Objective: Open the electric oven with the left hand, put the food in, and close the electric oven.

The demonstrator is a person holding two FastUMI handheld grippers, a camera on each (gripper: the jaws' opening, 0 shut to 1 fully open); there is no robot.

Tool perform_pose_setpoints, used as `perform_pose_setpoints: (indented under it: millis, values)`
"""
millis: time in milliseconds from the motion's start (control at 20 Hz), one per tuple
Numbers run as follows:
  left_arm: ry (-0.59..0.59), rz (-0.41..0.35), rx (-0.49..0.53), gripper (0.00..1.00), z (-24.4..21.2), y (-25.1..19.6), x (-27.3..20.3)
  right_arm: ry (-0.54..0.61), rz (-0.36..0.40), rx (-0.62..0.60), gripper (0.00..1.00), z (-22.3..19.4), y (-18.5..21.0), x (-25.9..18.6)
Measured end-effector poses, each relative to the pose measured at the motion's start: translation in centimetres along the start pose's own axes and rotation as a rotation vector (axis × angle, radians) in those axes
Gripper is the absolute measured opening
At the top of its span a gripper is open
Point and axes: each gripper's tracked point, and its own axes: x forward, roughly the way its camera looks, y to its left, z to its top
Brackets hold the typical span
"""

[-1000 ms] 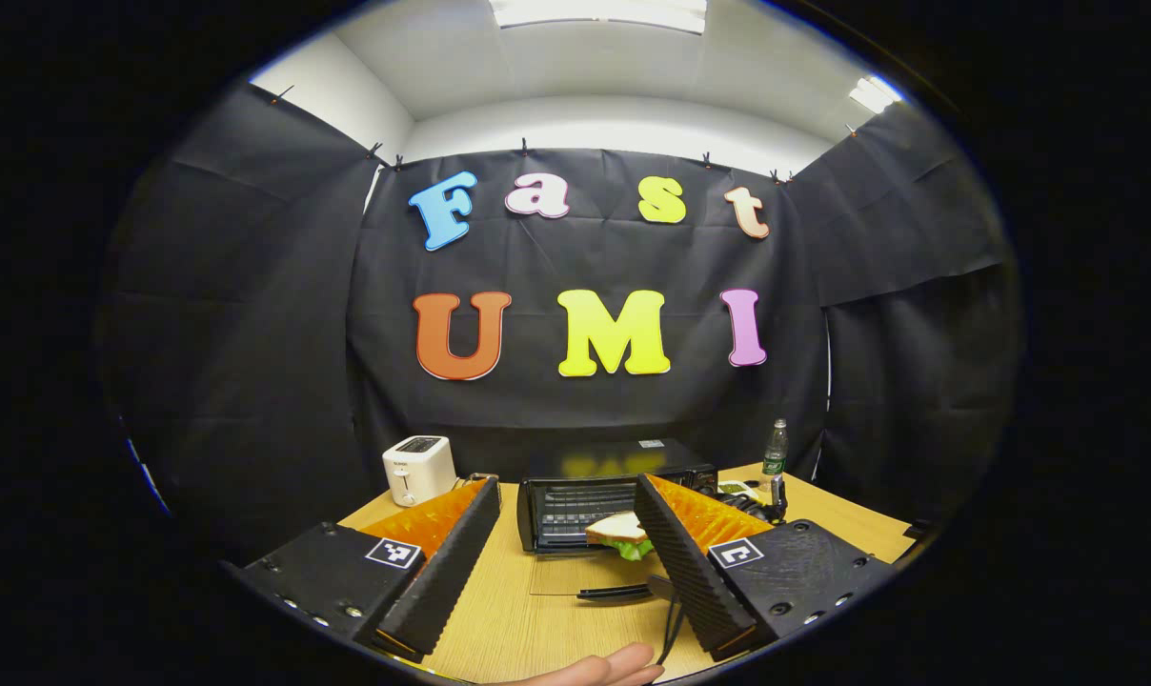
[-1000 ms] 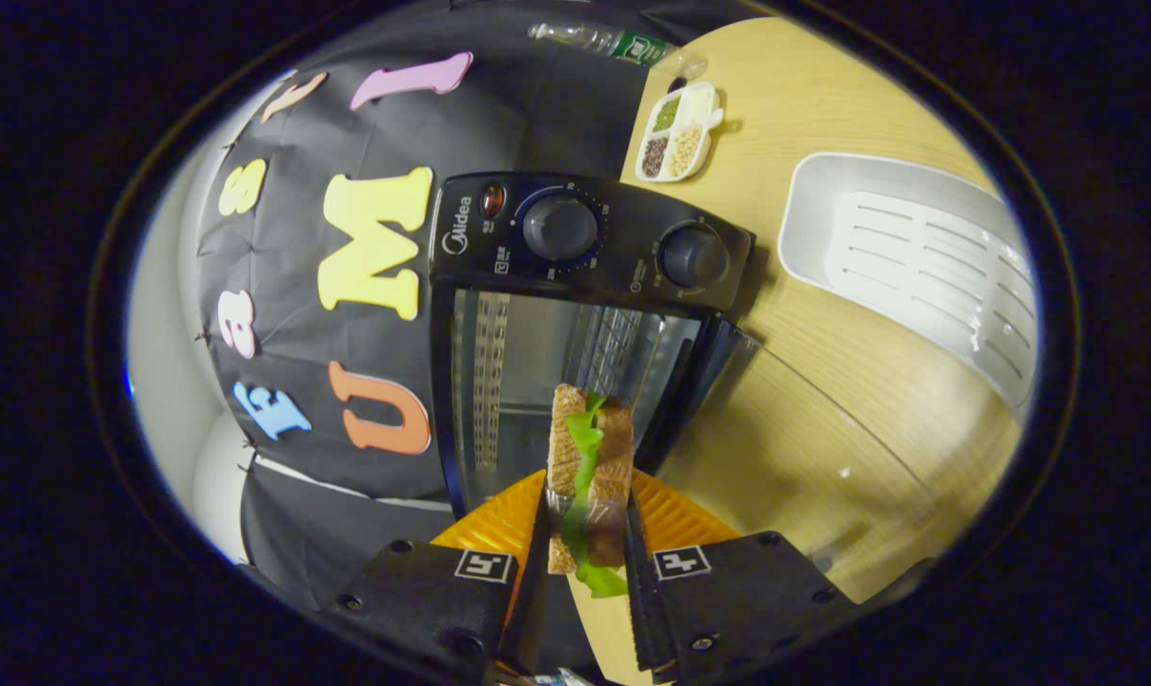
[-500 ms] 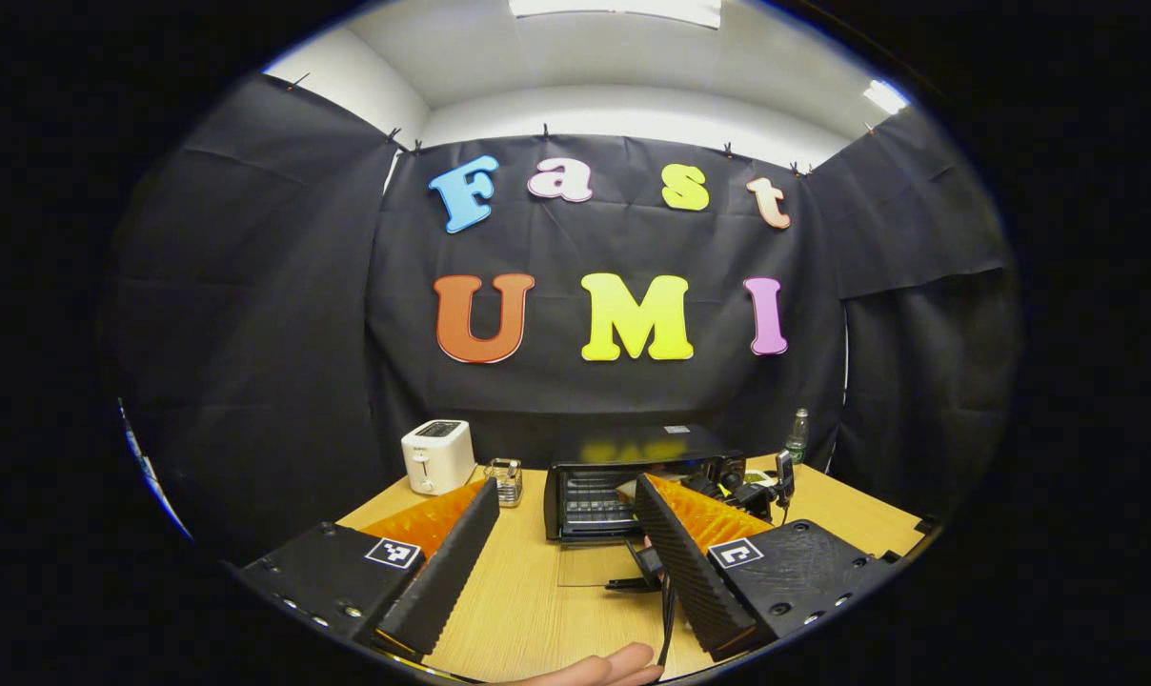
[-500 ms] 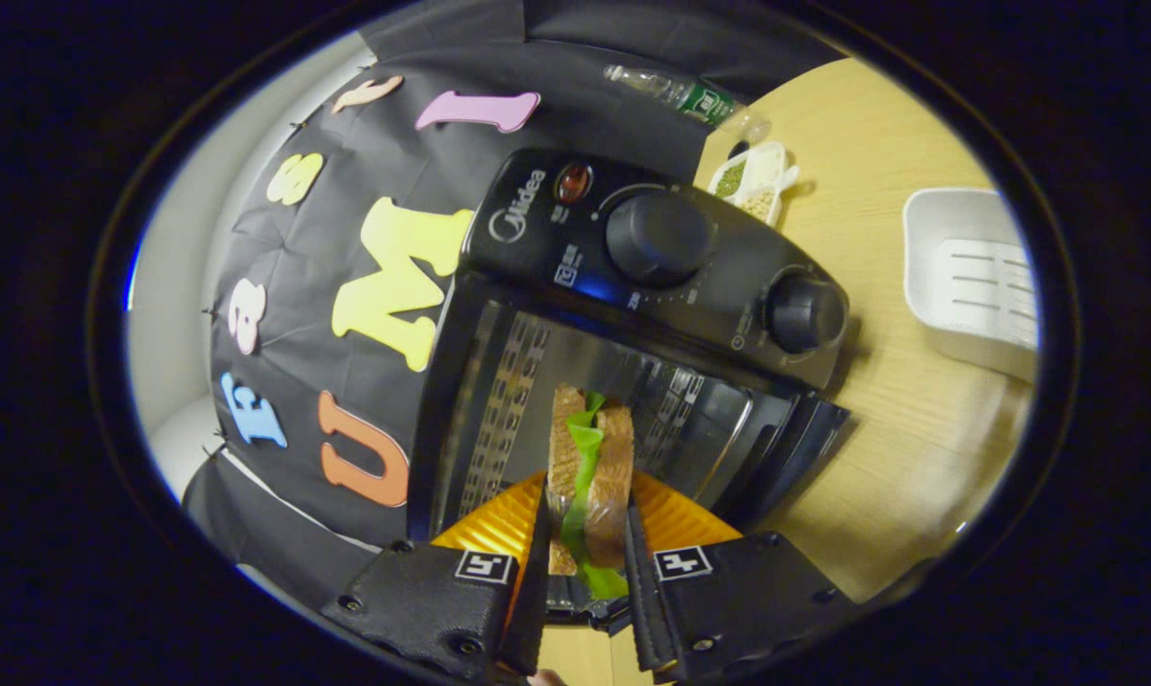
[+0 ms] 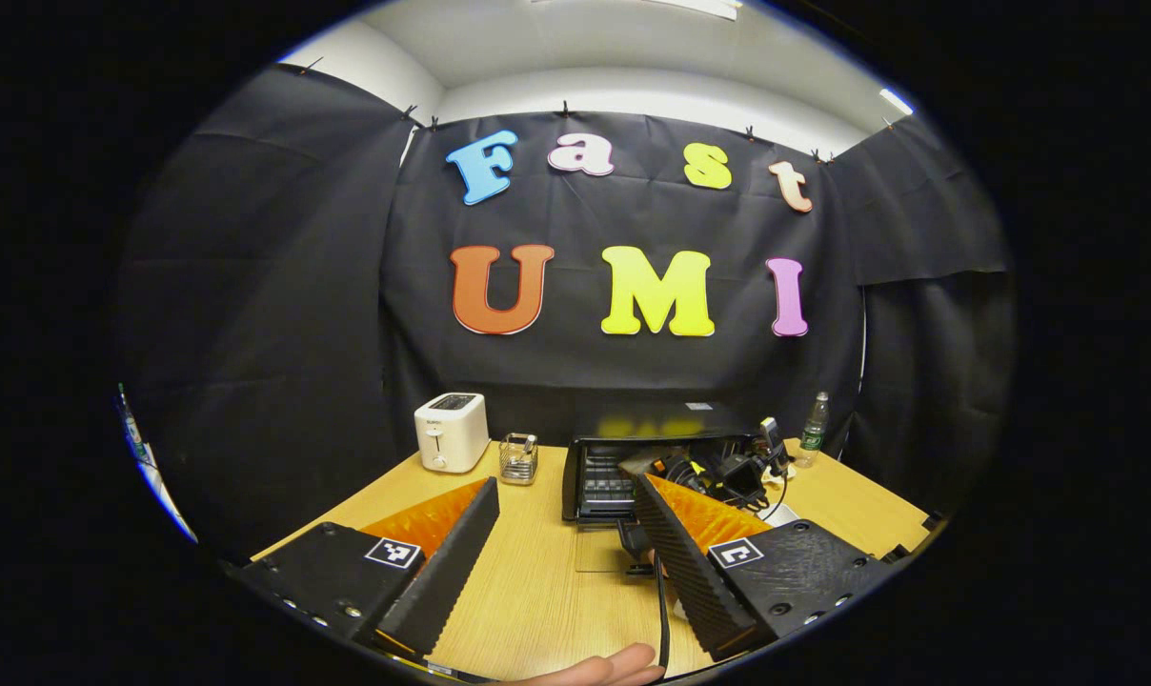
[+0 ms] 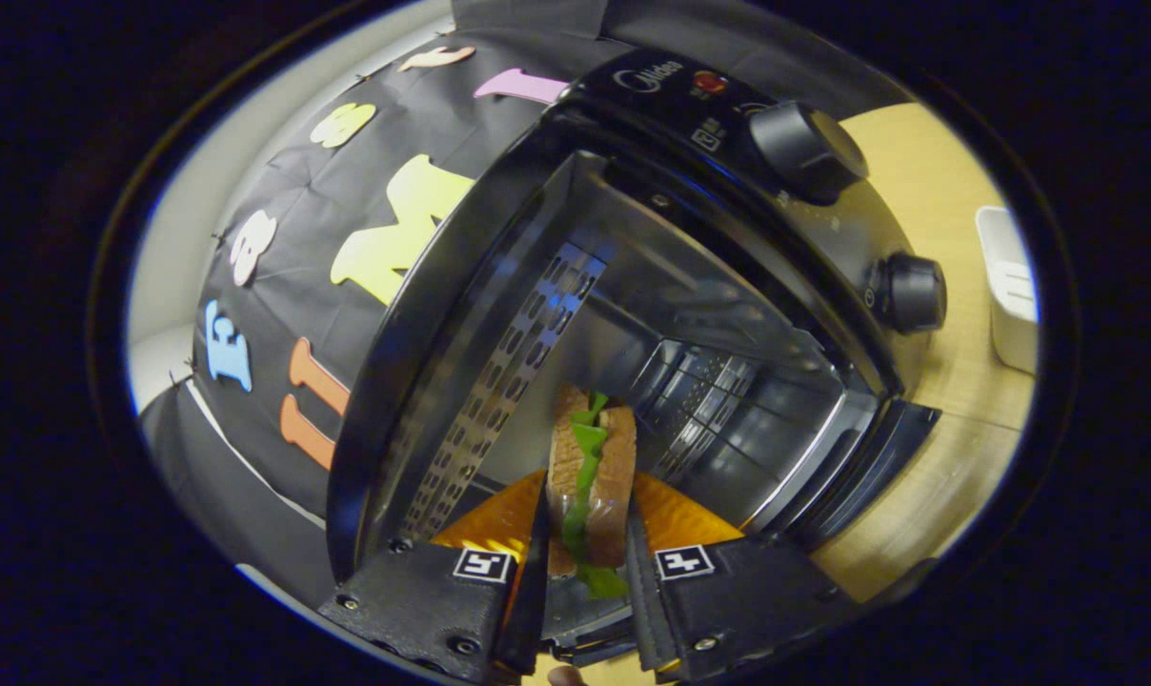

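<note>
With the right gripper (image 6: 585, 562) jaws clamped on the brown-bread lettuce sandwich (image 6: 590, 476) inside the black electric oven (image 6: 690, 286), and the left gripper (image 5: 561, 562) jaws wide open, a careless release could tip it off the rack.

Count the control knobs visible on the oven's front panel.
2: a larger knob toward the top of the panel, a smaller knob below it, both beside the open oven cavity. None seem hidden.
</note>
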Motion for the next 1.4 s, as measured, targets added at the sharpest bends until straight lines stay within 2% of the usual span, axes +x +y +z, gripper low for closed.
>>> perform_pose_setpoints:
  millis: [150,300,350,400,450,500,550,600,650,700,750,800,900,950,1000,1100,1150,1300,1400]
  values:
    - [0.031,0.003,0.012,0.94,-0.8,-0.2,0.4,-0.015,-0.030,-0.099,0.50,0.6,-0.6,0.2]
    - [0.040,-0.007,0.018,0.94,-1.1,-1.1,0.4,0.073,-0.019,-0.213,0.67,-0.7,0.4,-0.2]
    - [0.043,-0.014,0.021,0.94,-1.2,-1.4,0.5,0.092,-0.022,-0.259,0.80,-1.0,0.5,-0.3]
    - [0.042,-0.016,0.023,0.94,-1.2,-1.5,0.3,0.114,-0.038,-0.303,0.83,-1.3,0.3,-0.4]
    - [0.041,-0.018,0.025,0.94,-1.2,-1.7,0.3,0.139,-0.053,-0.356,0.92,-1.5,0.0,-0.7]
    - [0.043,-0.021,0.024,0.94,-1.2,-1.9,0.1,0.159,-0.060,-0.405,0.93,-1.7,0.1,-1.0]
    - [0.044,-0.023,0.022,0.94,-1.2,-2.0,-0.1,0.160,-0.065,-0.450,1.00,-1.7,0.0,-1.1]
    - [0.045,-0.023,0.020,0.94,-1.2,-2.2,-0.3,0.162,-0.073,-0.498,1.00,-1.7,0.0,-1.3]
    - [0.045,-0.023,0.018,0.94,-1.3,-2.3,-0.4,0.157,-0.072,-0.540,0.94,-1.5,0.1,-1.3]
    - [0.046,-0.024,0.015,0.94,-1.3,-2.3,-0.6,0.162,-0.073,-0.599,1.00,-1.6,0.1,-1.5]
    - [0.046,-0.023,0.013,0.94,-1.3,-2.4,-0.8,0.169,-0.081,-0.653,1.00,-1.6,0.1,-1.5]
    - [0.049,-0.021,0.012,0.94,-1.4,-2.3,-0.9,0.196,-0.103,-0.712,0.94,-1.8,-0.3,-1.7]
    - [0.054,-0.014,0.012,0.94,-1.5,-2.3,-1.3,0.231,-0.124,-0.786,0.94,-2.1,-0.8,-1.6]
    - [0.056,-0.010,0.013,0.94,-1.6,-2.1,-1.5,0.247,-0.126,-0.814,1.00,-2.3,-1.0,-1.7]
    - [0.059,-0.007,0.013,0.94,-1.7,-2.0,-1.5,0.257,-0.129,-0.845,0.95,-2.3,-1.1,-1.7]
    - [0.062,-0.003,0.011,0.94,-1.8,-1.9,-1.6,0.275,-0.133,-0.932,0.95,-2.2,-1.4,-1.7]
    - [0.064,0.000,0.009,0.94,-1.9,-1.8,-1.8,0.313,-0.144,-0.980,1.00,-2.4,-2.0,-2.0]
    - [0.074,0.004,0.003,0.94,-2.5,-1.7,-2.0,0.411,-0.170,-1.019,1.00,-2.8,-3.1,-3.2]
    - [0.077,0.008,0.001,0.94,-2.5,-1.6,-2.1,0.455,-0.163,-1.002,1.00,-3.0,-3.0,-3.2]
